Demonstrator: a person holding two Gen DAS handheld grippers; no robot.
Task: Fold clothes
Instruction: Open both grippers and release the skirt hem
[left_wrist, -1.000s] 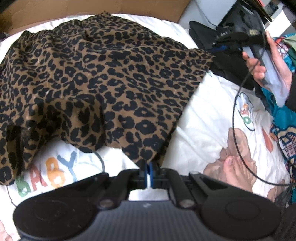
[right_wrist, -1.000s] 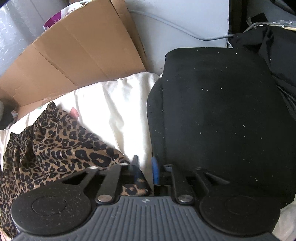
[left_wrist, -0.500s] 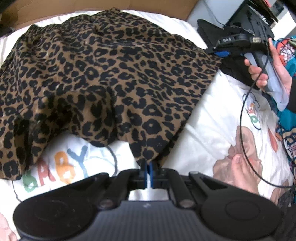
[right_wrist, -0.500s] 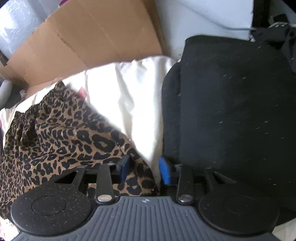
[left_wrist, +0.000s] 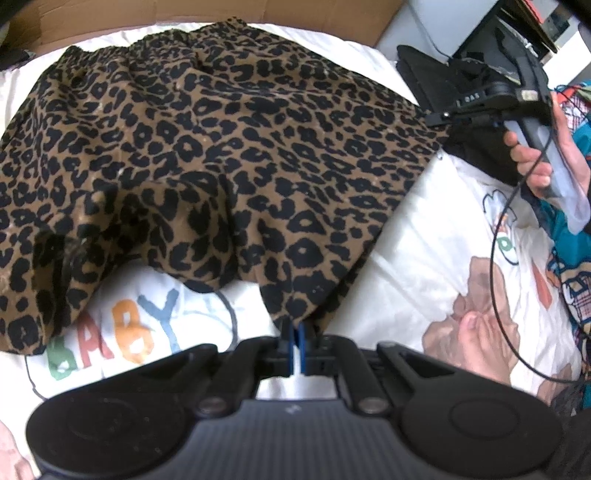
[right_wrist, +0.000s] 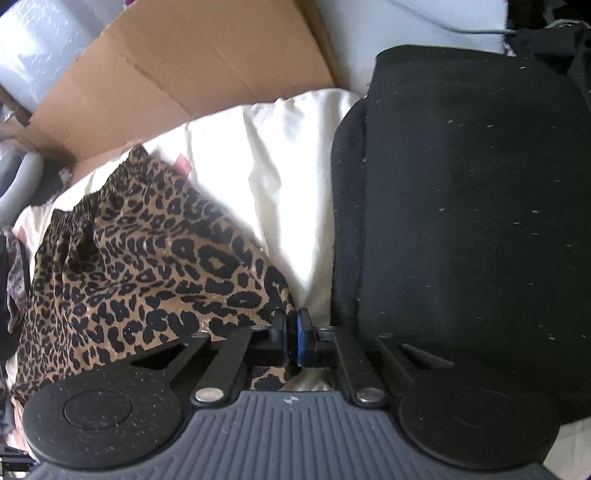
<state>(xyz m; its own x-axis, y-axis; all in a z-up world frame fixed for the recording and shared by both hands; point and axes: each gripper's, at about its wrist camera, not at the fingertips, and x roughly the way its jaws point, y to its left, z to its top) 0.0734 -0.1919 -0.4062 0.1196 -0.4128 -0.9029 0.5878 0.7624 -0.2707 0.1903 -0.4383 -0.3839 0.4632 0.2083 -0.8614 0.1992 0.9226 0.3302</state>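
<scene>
Left gripper (left_wrist: 295, 341) had its jaws pressed together on the near hem corner of the leopard-print skirt (left_wrist: 207, 147); cloth ran straight up out of the blue pads (left_wrist: 301, 345). Skirt lay spread on a white printed bedsheet (left_wrist: 417, 266), elastic waistband at the far edge next to a cardboard sheet (left_wrist: 236, 13), hem toward the camera. Hem on the left side drooped in loose folds and partly covered the coloured "BABY" lettering (left_wrist: 110, 332) on the sheet.

Right gripper (right_wrist: 291, 334) was at the skirt's right hem corner, jaws nearly together with a thin gap showing between the pads (right_wrist: 303, 338). Leopard cloth sat against the left pad and showed again below the jaws. Couldn't tell from the right wrist view whether cloth was actually pinched. In the left wrist view the same gripper (left_wrist: 439, 119) met that corner at its tip, held by the person's right hand (left_wrist: 535, 162), and a black cable (left_wrist: 496, 295) looped down from it over the sheet.

A black cushion (right_wrist: 461, 206) lay just right of the right gripper, touching the sheet edge. The cardboard leaned up behind the bed in the right wrist view too (right_wrist: 192, 66). A bare foot (left_wrist: 484, 343) rested on the sheet near the left gripper's right side.
</scene>
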